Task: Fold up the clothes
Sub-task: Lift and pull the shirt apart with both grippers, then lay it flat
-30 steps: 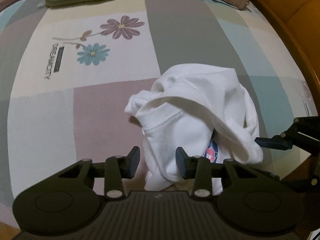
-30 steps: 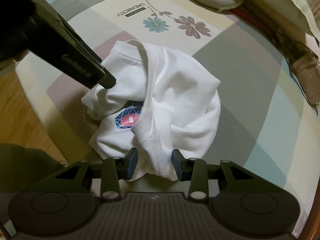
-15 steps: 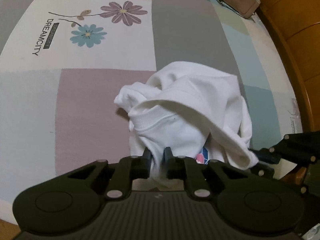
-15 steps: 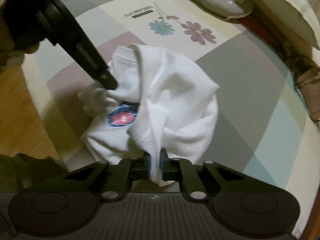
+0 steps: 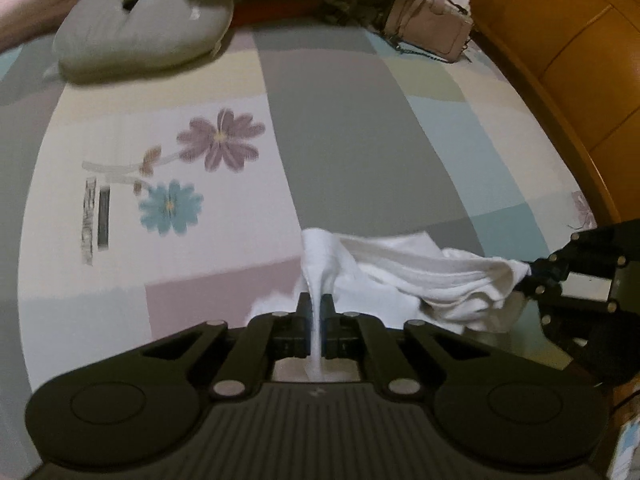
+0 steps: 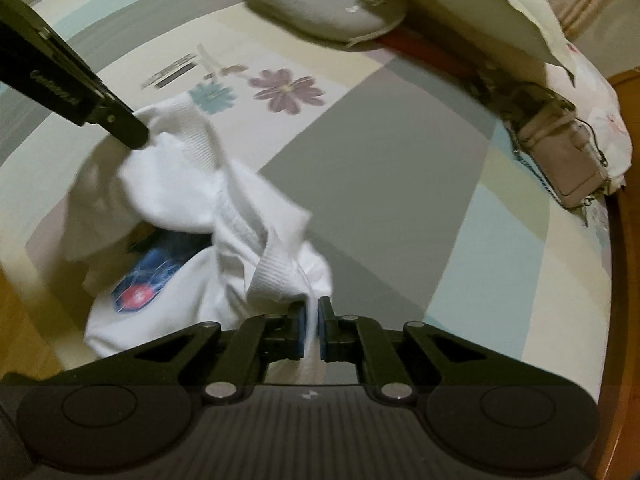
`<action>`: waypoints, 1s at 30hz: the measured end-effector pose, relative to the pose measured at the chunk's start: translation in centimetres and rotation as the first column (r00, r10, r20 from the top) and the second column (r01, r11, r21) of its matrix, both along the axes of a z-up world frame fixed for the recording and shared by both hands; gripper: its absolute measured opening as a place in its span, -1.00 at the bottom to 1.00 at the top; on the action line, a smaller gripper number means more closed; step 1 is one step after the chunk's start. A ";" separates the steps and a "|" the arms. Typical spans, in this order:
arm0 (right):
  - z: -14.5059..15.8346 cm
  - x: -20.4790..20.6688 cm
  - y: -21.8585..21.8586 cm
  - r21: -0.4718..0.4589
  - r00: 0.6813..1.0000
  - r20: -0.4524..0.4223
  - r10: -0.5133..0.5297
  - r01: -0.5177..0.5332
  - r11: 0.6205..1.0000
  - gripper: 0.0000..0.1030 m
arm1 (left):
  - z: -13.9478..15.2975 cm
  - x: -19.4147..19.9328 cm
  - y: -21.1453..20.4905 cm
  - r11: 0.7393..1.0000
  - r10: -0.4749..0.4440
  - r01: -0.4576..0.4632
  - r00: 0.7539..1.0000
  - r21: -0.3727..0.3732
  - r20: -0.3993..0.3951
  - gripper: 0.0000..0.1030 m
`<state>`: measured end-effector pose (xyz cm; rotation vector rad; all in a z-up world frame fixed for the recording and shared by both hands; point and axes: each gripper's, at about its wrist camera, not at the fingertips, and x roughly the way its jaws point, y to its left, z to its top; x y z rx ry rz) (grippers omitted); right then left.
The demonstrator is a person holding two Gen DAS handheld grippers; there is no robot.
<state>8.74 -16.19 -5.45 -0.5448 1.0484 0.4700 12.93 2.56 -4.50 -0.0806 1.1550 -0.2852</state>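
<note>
Patchwork bedspread (image 5: 352, 128) with flower print, white sweatshirt (image 6: 240, 216) bunched near its front edge, left gripper (image 5: 316, 312) pinching a fold, right gripper (image 6: 310, 322) pinching the ribbed hem, probably lifted, grey cushion (image 5: 144, 28) behind.

Garment (image 5: 400, 276) bunched at near edge of bed (image 5: 360, 140), hanging between both grippers. Left hand-held gripper (image 5: 316, 312) clamps one end; right hand-held gripper (image 6: 309, 328) clamps the other, off to the left one's right. Flower print (image 5: 220, 144) on bed, left of garment and further back. Cushion (image 5: 140, 36) at far end, behind print. Bag (image 5: 432, 28) far right, near bed frame (image 5: 580, 80).
</note>
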 end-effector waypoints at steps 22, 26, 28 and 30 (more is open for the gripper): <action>-3.4 15.7 -1.9 0.076 0.988 -0.021 -0.153 0.154 0.985 -0.86 | -1.8 13.4 2.2 0.987 -0.087 0.070 0.990 0.146 0.109 -0.97; -5.1 18.7 -1.8 0.073 0.988 -0.020 -0.156 0.157 0.985 -0.86 | -2.9 16.4 2.3 0.982 -0.101 0.079 0.988 0.174 0.120 -0.97; -5.5 20.2 -1.7 0.075 0.987 -0.016 -0.161 0.161 0.984 -0.86 | -3.4 17.7 2.3 0.979 -0.102 0.078 0.987 0.186 0.124 -0.97; -5.7 21.8 -1.6 0.073 0.986 0.001 -0.165 0.164 0.984 -0.86 | -3.9 19.1 2.5 0.979 -0.097 0.070 0.987 0.192 0.131 -0.97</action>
